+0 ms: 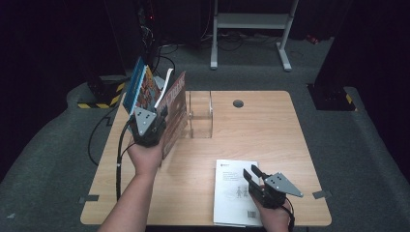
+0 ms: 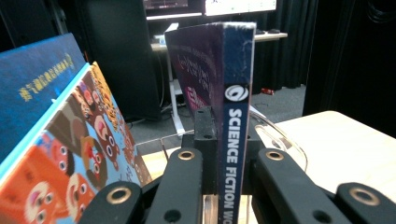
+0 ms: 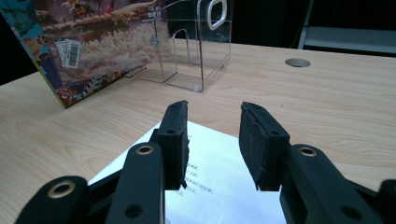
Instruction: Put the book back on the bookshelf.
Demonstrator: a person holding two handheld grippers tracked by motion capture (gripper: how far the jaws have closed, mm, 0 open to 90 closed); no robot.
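Jaws of your left gripper (image 2: 224,163) clamp the science fiction book (image 2: 236,116) (spine upright). Your right gripper (image 3: 215,140) hangs open above the white booklet (image 1: 235,192).

science fiction book (image 2: 235,140): upright, spine clamped in left tongs (image 2: 227,161) | white booklet (image 1: 234,191): flat on table

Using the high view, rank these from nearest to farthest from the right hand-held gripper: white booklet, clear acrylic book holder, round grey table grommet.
1. The white booklet lies flat directly under the right hand-held gripper.
2. The clear acrylic book holder stands farther up the table, to the left.
3. The round grey table grommet sits near the far edge.
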